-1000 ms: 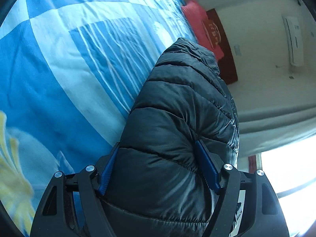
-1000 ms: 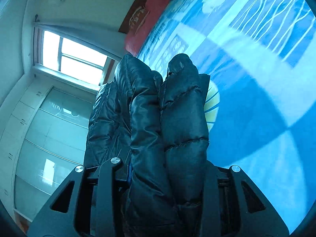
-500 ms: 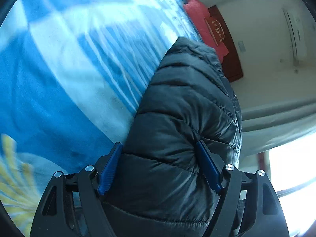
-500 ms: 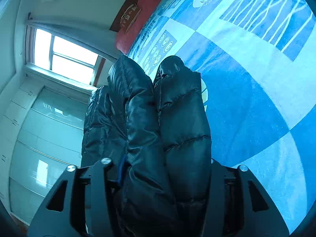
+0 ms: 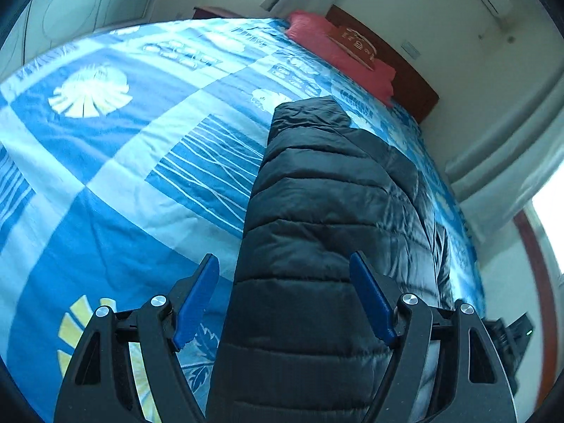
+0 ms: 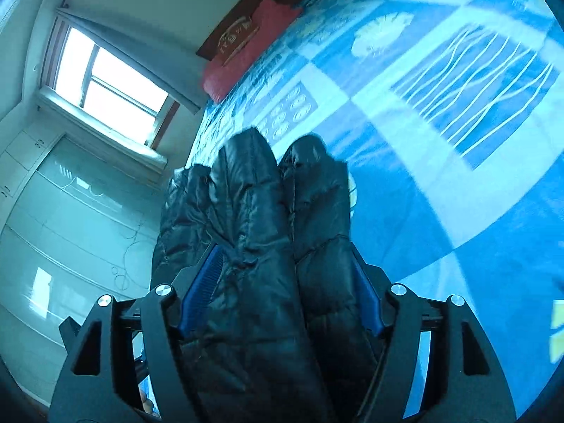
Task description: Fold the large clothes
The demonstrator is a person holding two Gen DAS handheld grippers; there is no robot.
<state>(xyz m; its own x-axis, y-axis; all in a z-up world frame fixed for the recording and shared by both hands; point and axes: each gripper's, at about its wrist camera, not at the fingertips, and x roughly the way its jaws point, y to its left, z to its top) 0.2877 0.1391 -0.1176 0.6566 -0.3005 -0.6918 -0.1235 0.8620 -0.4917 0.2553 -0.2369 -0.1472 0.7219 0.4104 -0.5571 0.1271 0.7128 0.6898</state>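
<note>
A black quilted puffer jacket (image 5: 317, 211) lies folded in a long thick bundle on the blue patterned bedspread (image 5: 123, 176). In the left wrist view my left gripper (image 5: 285, 282) straddles the near end of the bundle; its blue pads (image 5: 197, 299) stand apart from the cloth on the left side, so it is open. In the right wrist view my right gripper (image 6: 285, 275) has the jacket (image 6: 268, 229) bunched in two thick folds between its blue pads (image 6: 202, 289), which press against the fabric.
A red pillow (image 5: 338, 49) lies by the dark wooden headboard (image 5: 405, 70) at the far end of the bed. A window (image 6: 105, 84) and pale wardrobe doors (image 6: 53, 229) stand beside the bed. Curtains (image 5: 511, 148) hang at the right.
The left gripper has opened its jaws and let the jacket down onto the bed; its view has swung up toward the headboard. The right gripper still grips the folds, lower toward the bed.
</note>
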